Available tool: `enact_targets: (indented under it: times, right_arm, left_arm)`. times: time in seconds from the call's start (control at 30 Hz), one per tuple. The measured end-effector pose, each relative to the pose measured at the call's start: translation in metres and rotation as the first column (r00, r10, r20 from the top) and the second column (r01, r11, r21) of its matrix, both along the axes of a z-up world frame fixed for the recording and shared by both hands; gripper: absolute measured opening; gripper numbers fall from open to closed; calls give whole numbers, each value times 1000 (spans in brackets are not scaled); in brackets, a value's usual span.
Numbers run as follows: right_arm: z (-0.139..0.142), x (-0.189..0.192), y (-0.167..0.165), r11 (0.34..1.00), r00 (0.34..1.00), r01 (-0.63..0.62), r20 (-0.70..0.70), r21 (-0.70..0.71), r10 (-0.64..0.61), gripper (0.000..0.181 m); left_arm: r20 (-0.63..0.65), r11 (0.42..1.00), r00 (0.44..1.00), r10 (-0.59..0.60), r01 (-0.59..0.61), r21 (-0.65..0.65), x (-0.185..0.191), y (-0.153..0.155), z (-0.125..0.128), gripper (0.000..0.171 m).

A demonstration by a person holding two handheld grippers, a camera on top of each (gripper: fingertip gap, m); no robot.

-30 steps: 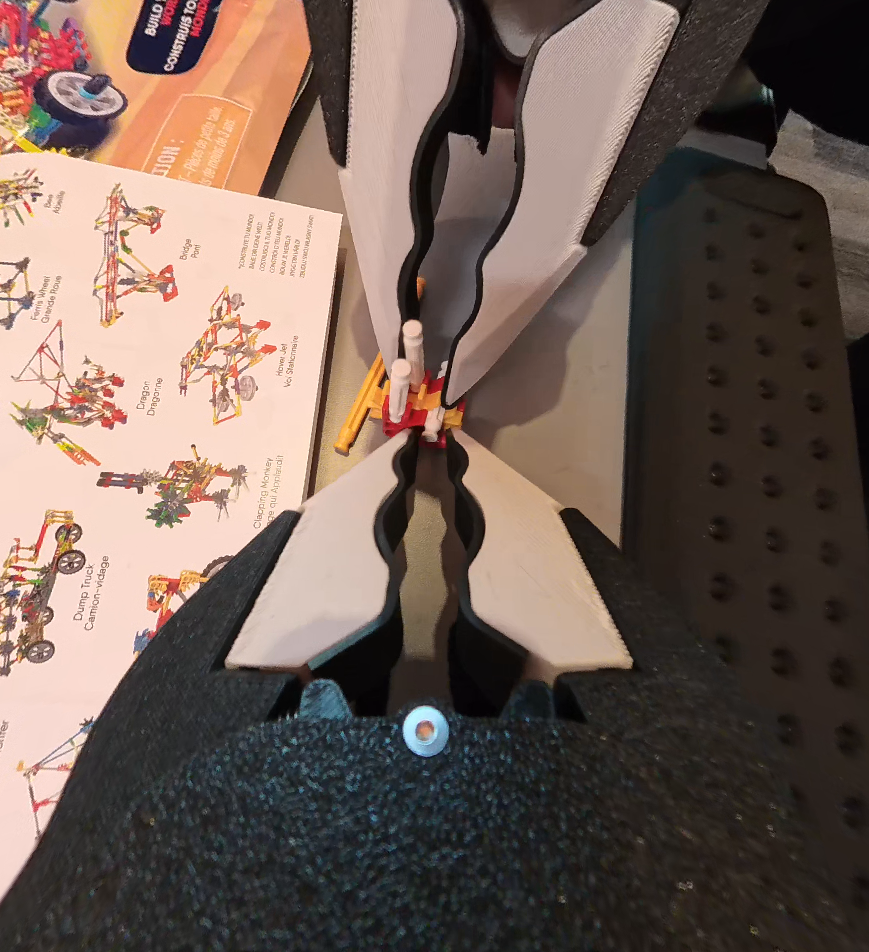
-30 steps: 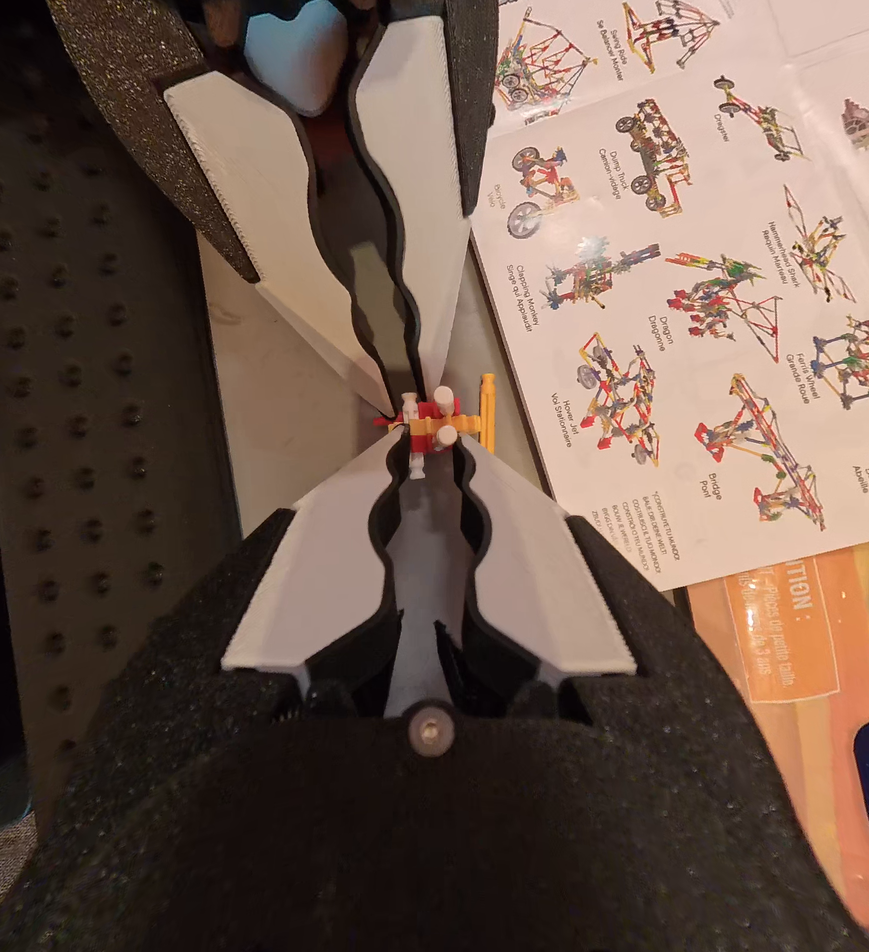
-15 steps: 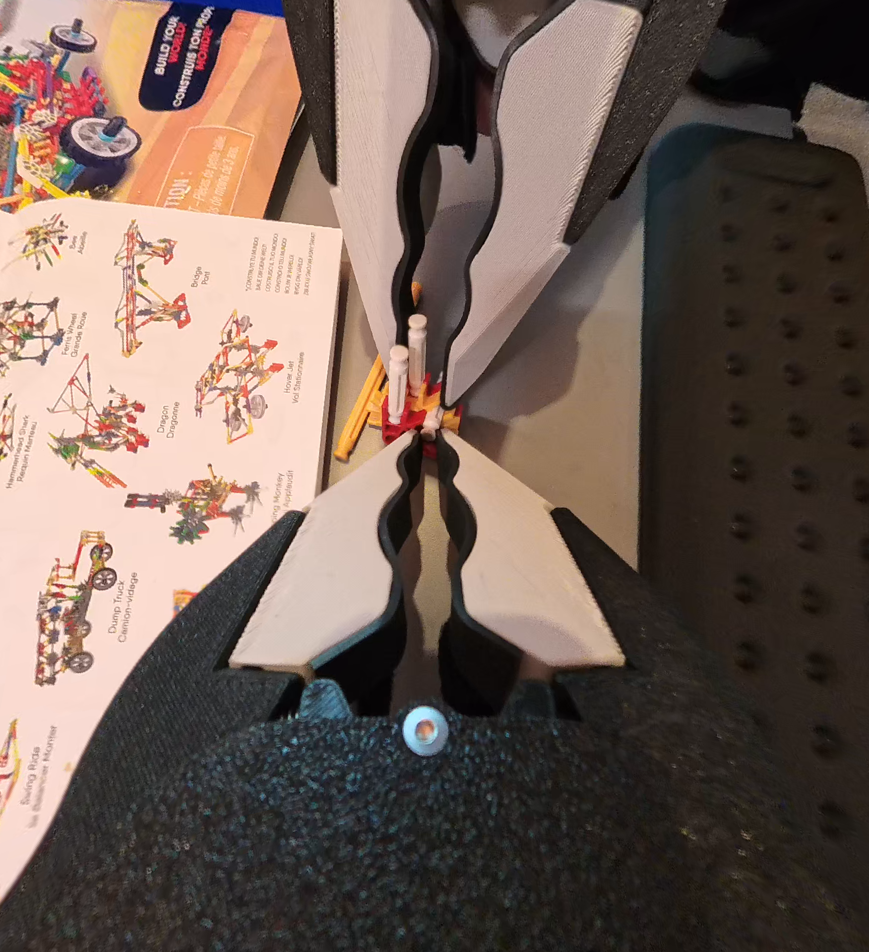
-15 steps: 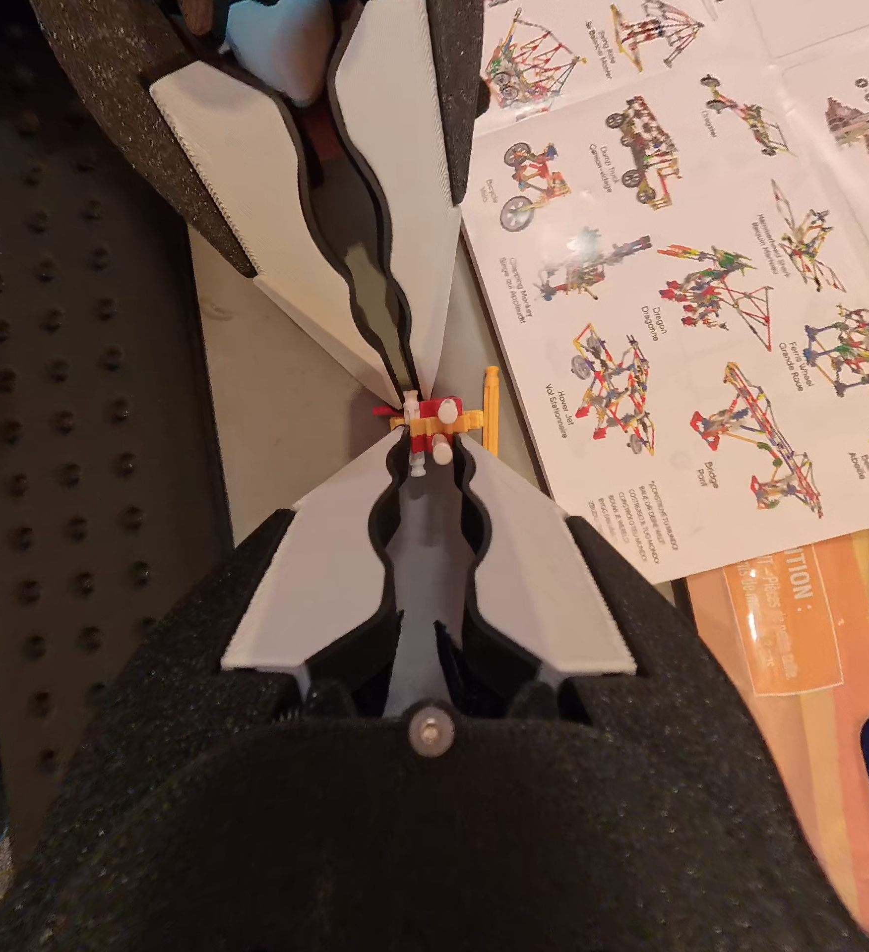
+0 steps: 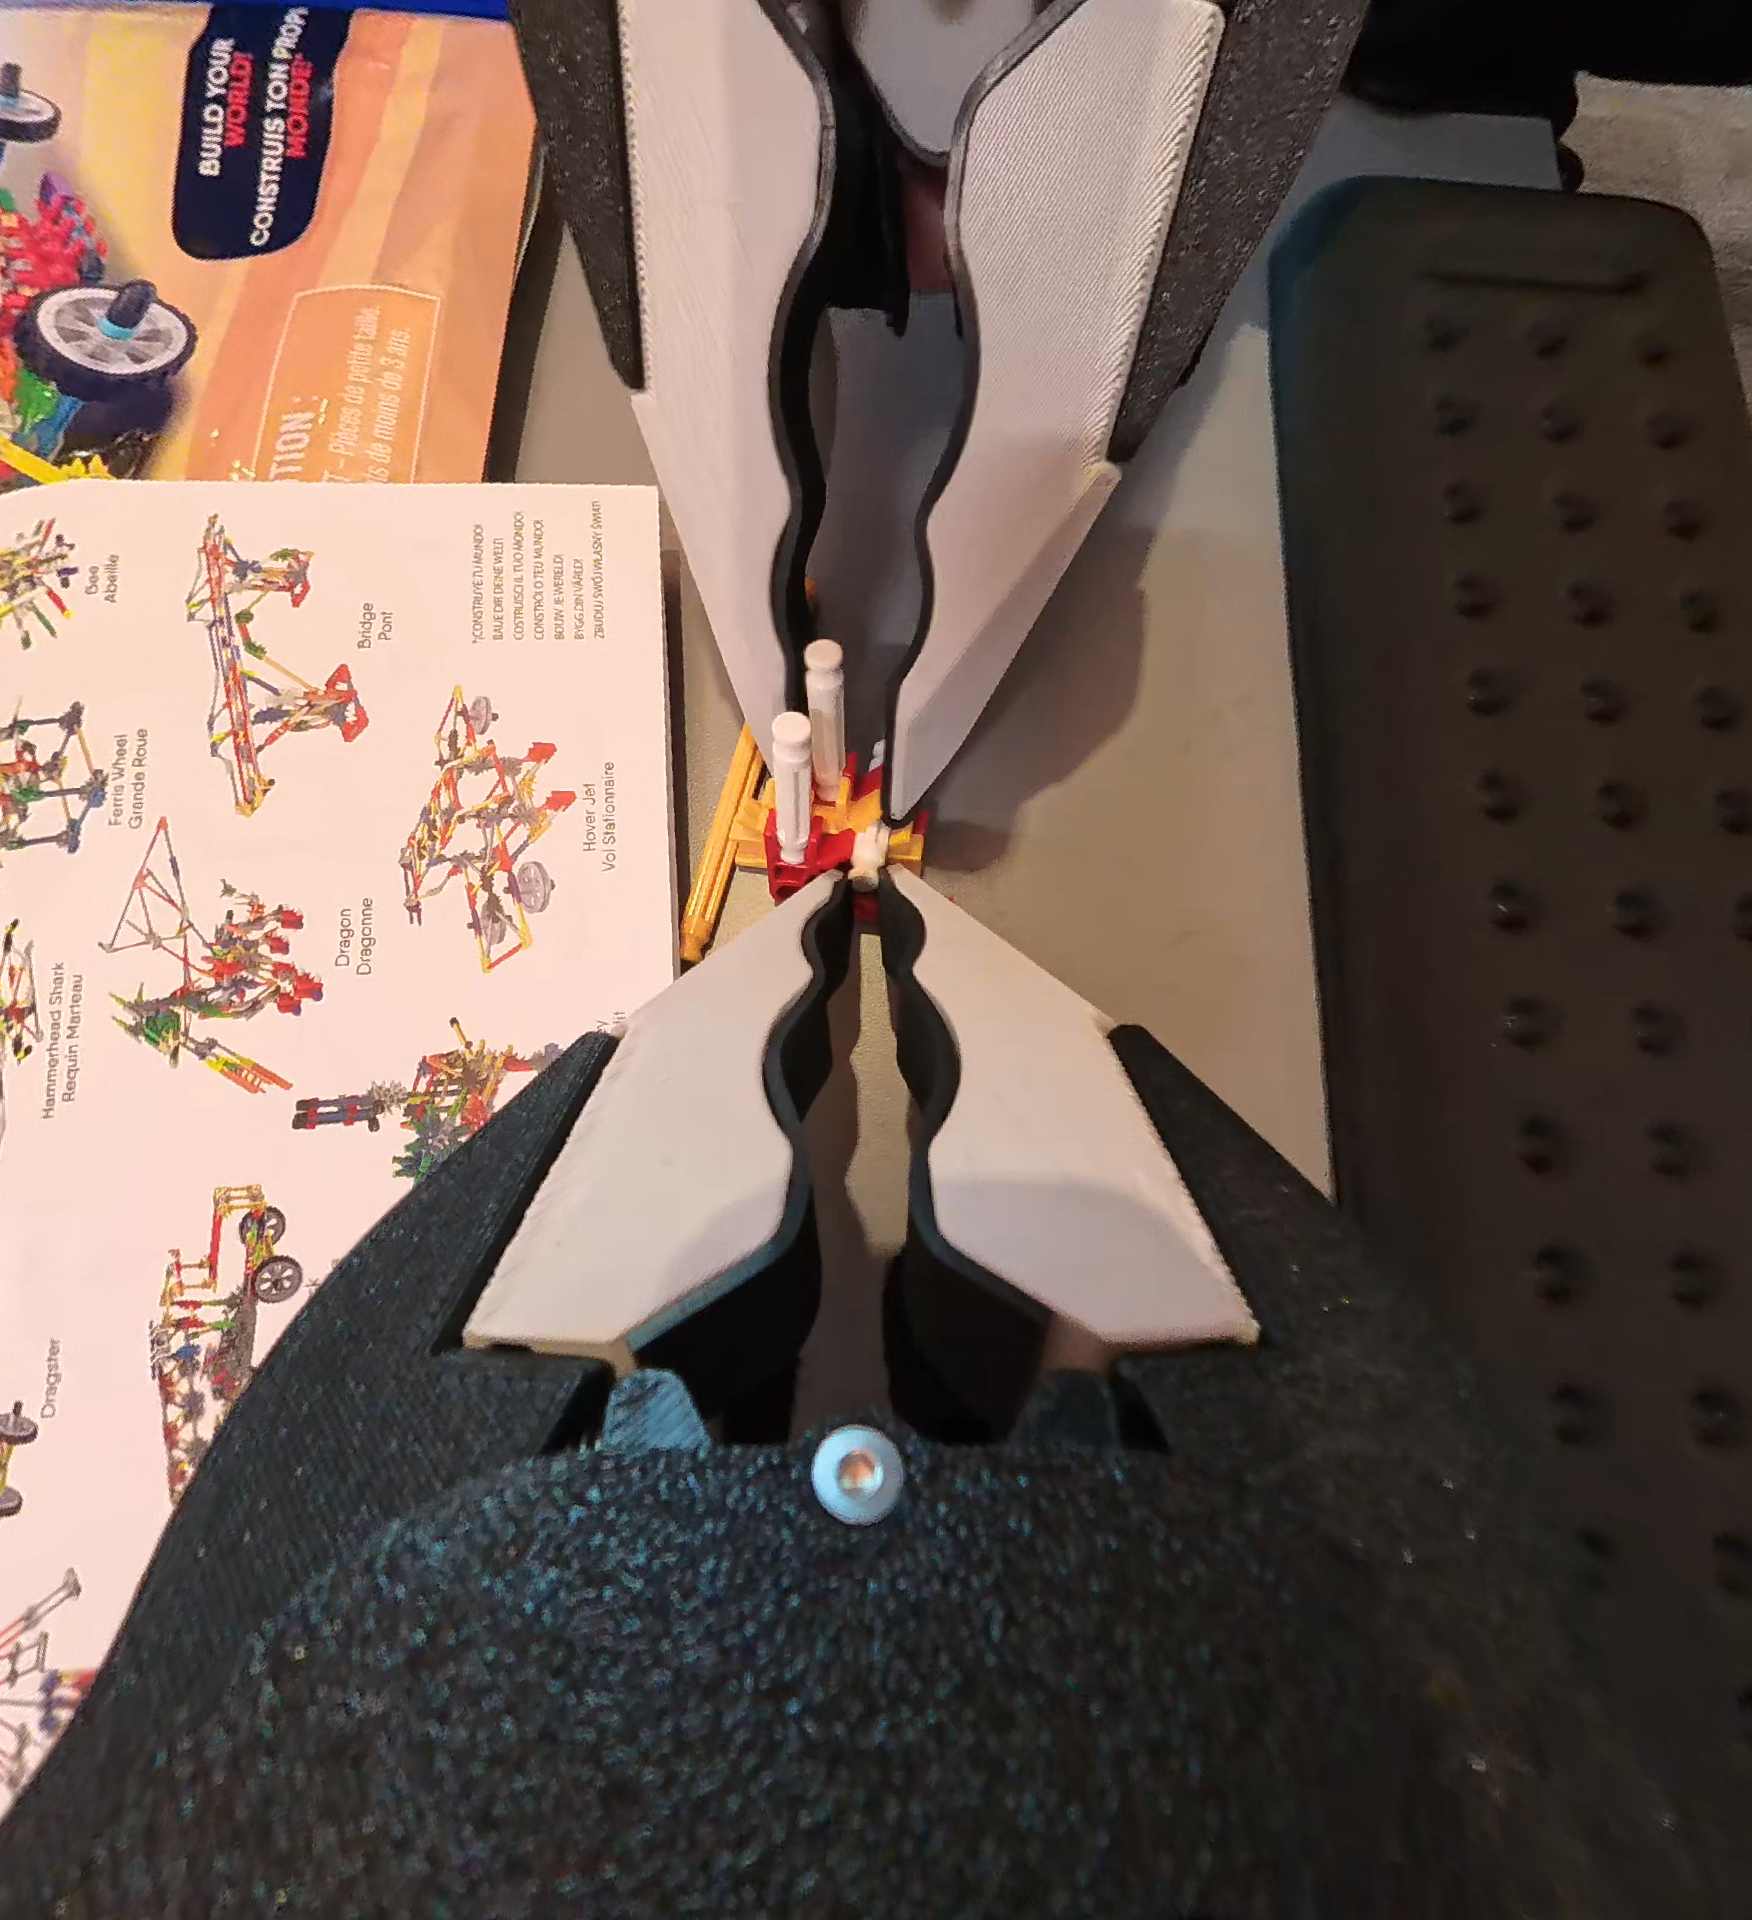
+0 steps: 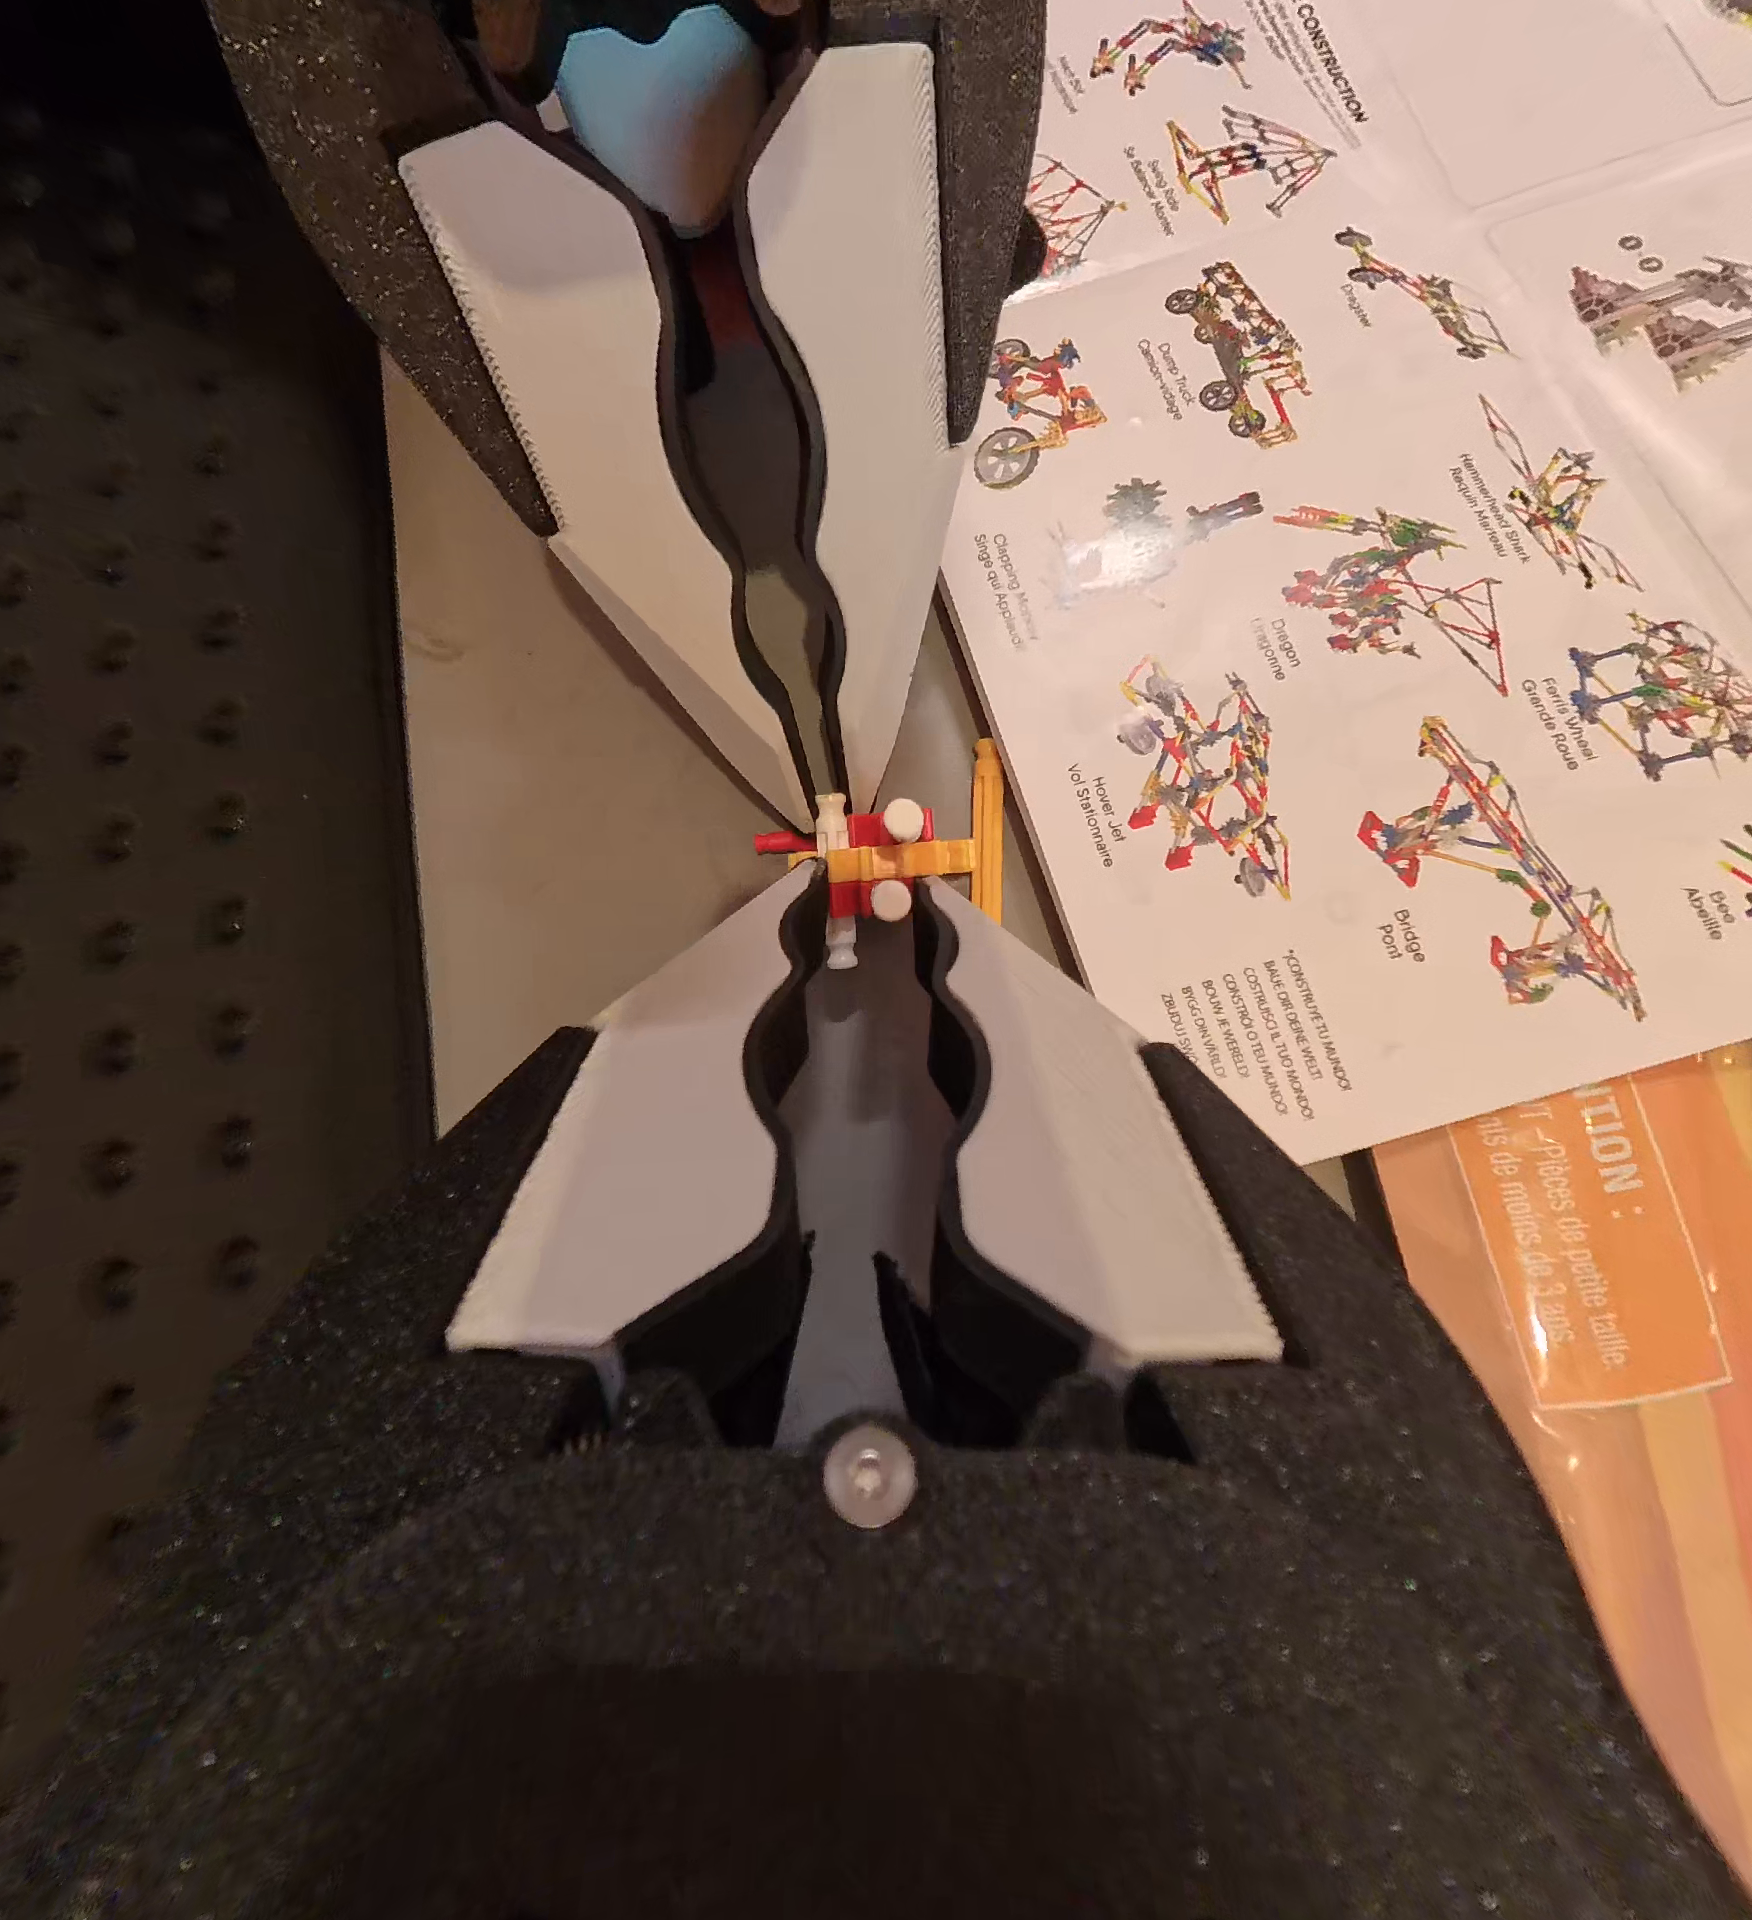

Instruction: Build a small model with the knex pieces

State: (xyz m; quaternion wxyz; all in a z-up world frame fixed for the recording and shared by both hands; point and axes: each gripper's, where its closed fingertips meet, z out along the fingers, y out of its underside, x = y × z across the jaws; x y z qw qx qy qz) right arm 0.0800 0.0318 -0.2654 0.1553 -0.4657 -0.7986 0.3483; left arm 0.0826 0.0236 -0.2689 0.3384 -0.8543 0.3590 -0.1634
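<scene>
Small red-yellow-white rod assembly (image 5: 830, 821) was found gripped from opposite sides: left gripper (image 5: 856, 883) clenched on it, right gripper (image 6: 856, 894) likewise. Since a second ago, assembly was barely shifted, held above grey table (image 5: 1194, 831), beside instruction sheet (image 5: 332, 779).

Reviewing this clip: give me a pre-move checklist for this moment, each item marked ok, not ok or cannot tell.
1. Left gripper closed on the small toy assembly: ok, its tips pinch the red part.
2. Right gripper closed on the same assembly: ok, tips meet around it from the opposite side.
3. Two white rods seated in the red connector: ok, both stand upright.
4. Yellow rod attached: ok, joined by the yellow connector.
5. Assembly lifted off the grey surface: cannot tell.
6. Instruction sheet clear of both grippers: ok, it lies beside them.
</scene>
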Motion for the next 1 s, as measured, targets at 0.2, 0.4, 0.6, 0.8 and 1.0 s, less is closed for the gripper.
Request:
enact_targets:
  times: [0.2,0.4,0.6,0.8,1.0]
  right_arm:
    - [2,-1,0,1000,997,7,-74,11,-6,16]
    - [4,3,2,998,995,-18,-101,58,24,24]
    - [-4,2,-4,993,992,-37,-120,111,51,42]
    - [-6,-5,-5,993,986,-13,-161,120,32,41]
    - [-7,-4,-4,991,987,-18,-155,129,39,33]
  left_arm:
    - [45,999,999,31,-32,18,-2,0,0,0]
    - [64,999,997,35,-36,10,0,-2,-1,0]
    - [87,999,995,41,-41,-3,-1,-3,-3,0]
    - [79,999,996,32,-32,-6,-1,-4,-5,0]
    - [27,1000,1000,9,-10,14,2,-5,-8,0]
